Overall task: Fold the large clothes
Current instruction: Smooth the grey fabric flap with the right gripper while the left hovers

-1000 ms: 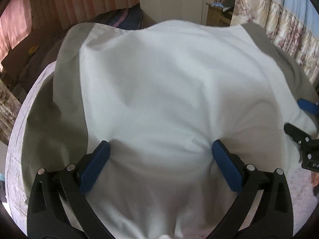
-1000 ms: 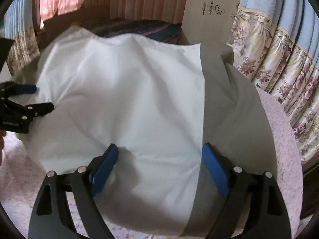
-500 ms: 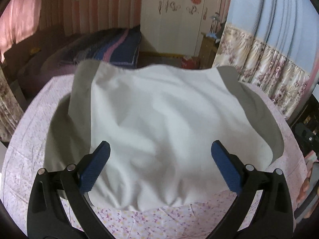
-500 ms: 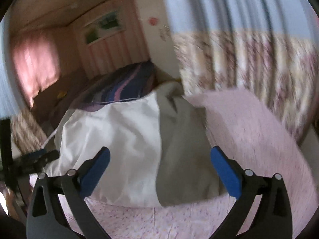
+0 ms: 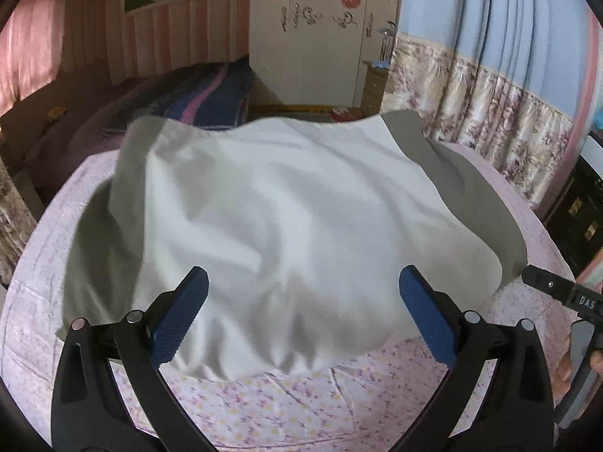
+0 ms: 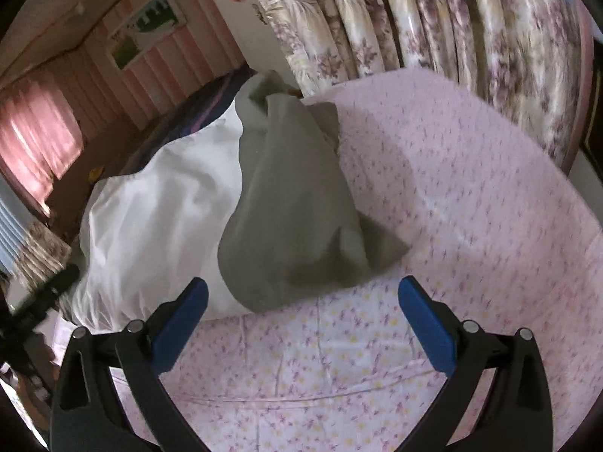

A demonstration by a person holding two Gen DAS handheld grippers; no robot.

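Observation:
A large white garment with grey sides (image 5: 286, 226) lies spread on the pink floral bed cover (image 5: 286, 406). My left gripper (image 5: 301, 312) is open and empty, raised above the garment's near edge. My right gripper (image 6: 301, 320) is open and empty, above the bed cover, near the garment's grey side (image 6: 286, 218), whose corner is folded over. The white part (image 6: 158, 218) shows at the left of the right wrist view. The right gripper's tip shows in the left wrist view (image 5: 557, 290) at the right edge.
Floral curtains (image 6: 452, 30) hang along the right side of the bed. A second bed with a dark striped blanket (image 5: 181, 113) stands beyond. A white wardrobe (image 5: 316, 37) and a small wooden cabinet (image 5: 373, 83) are at the back.
Both grippers have pulled back and up from the garment, which now lies loose on the bed. The right gripper has swung to the right, toward the grey side and the curtains.

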